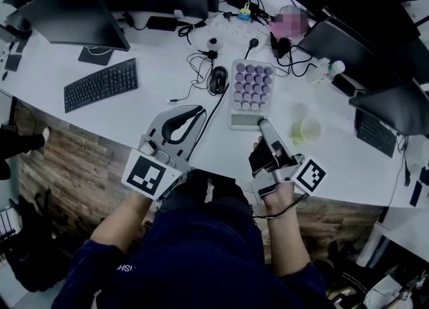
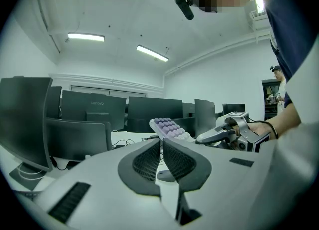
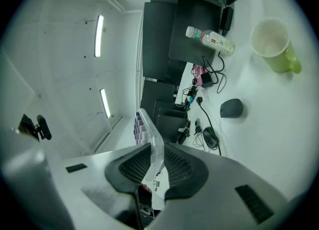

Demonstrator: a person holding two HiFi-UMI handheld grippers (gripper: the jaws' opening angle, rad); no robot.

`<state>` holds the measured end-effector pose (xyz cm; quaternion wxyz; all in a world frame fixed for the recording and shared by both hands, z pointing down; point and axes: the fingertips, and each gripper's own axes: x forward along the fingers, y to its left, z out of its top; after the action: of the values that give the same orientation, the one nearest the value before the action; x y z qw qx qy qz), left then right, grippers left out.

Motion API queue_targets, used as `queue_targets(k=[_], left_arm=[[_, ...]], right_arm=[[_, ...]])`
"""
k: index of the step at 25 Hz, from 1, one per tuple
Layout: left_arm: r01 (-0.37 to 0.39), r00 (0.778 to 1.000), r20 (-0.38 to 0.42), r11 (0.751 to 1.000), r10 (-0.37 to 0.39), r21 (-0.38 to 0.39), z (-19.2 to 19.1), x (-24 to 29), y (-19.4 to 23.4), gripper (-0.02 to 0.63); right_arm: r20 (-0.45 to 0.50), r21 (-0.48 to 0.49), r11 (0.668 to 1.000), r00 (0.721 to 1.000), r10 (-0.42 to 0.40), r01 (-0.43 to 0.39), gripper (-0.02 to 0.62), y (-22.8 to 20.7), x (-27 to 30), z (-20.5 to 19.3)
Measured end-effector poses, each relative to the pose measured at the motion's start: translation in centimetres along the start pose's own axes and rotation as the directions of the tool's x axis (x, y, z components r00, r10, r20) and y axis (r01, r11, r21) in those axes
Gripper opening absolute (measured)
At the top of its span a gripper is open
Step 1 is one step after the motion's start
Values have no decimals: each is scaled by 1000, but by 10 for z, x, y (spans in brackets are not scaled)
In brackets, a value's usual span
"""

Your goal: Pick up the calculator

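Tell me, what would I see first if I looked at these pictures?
First you'd spot the calculator with round purple keys, in the middle of the white desk, pinched at its near edge by the right gripper. Next to it on the left, the left gripper holds nothing, its jaws together. A green cup sits just to the right of the calculator.

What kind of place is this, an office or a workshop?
Most likely a shared office or computer room. Several monitors stand along a long white desk with a keyboard and a mouse, and strip lights run across the ceiling.
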<state>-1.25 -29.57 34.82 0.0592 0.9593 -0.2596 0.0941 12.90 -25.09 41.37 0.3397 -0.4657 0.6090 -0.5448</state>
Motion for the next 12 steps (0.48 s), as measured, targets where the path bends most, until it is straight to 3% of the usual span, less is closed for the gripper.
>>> queue_targets(k=[12], left_arm=[[5,997,79,999,-9,48,44,4,5,41]], right_arm=[[40,-44,995,995,91,-89,83,51,6,22]])
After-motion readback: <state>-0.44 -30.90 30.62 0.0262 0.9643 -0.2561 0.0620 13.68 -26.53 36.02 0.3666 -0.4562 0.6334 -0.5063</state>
